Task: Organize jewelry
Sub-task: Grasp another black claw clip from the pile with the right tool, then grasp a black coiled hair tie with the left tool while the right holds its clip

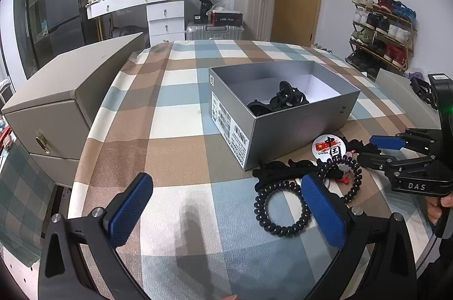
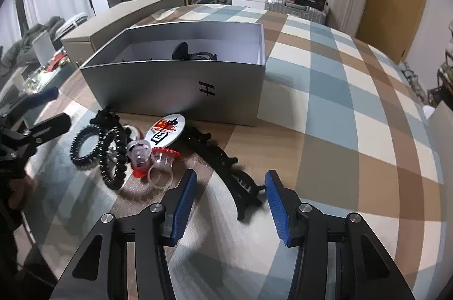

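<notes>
Left gripper [image 1: 226, 203] is hovering with jaws wide apart, holding nothing, beside a black spiral hair tie [image 1: 281, 208]. Right gripper [image 2: 230, 201] is straddling a black hair claw [image 2: 226, 167], jaws apart. Silver box [image 2: 181, 90] is sitting just behind the pile.

An open grey cardboard box [image 2: 175, 90] sits on the checked cloth, holding black hair clips [image 1: 279, 100]. Just in front of it lies a small heap: two black spiral hair ties [image 2: 86, 145], a round white badge with red and black print [image 2: 165, 128], clear plastic rings with red trim [image 2: 158, 167], and a long black claw clip [image 2: 226, 167].
</notes>
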